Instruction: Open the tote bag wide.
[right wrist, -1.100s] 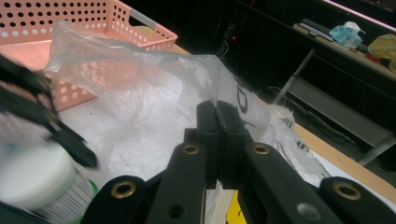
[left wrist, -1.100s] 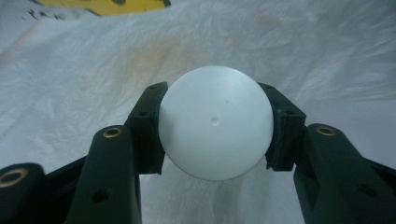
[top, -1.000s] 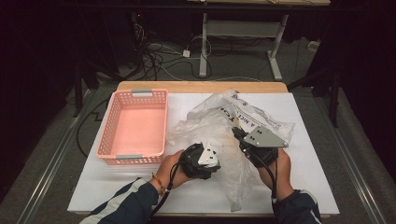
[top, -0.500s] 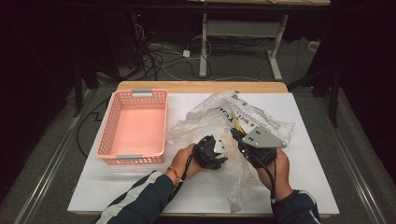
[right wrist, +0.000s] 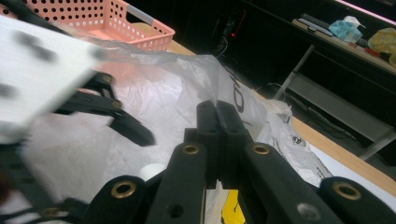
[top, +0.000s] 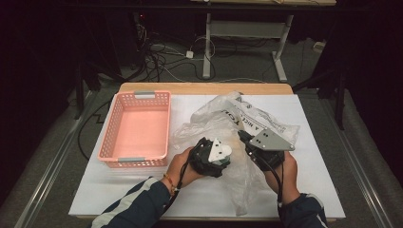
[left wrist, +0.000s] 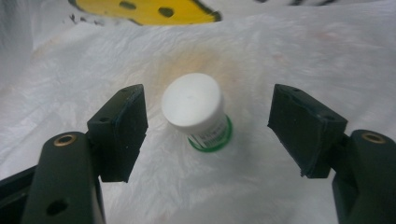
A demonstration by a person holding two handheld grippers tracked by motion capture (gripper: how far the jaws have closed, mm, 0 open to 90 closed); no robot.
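Observation:
A small jar point(left wrist: 195, 105) with a white cap and a green label lies on the white film inside the crumpled plastic bag point(top: 223, 121). My left gripper point(left wrist: 208, 91) stands open around the jar, one jaw on each side with a gap to each. Its jaws have just been opening. In the high view the left gripper point(top: 223, 156) reaches into the bag's mouth. My right gripper point(right wrist: 217, 114) is shut on the bag's edge and holds the film up, just right of the left gripper in the high view point(top: 243, 137).
A pink basket point(top: 109, 135) stands on the white table sheet point(top: 313, 185) to the left of the bag. A yellow printed patch point(left wrist: 144, 11) shows on the bag beyond the jar. Cables and table legs lie on the dark floor behind.
My left hand has moved right, bringing its gripper further into the bag's mouth. The right hand and the bag's raised edge have stayed where they were.

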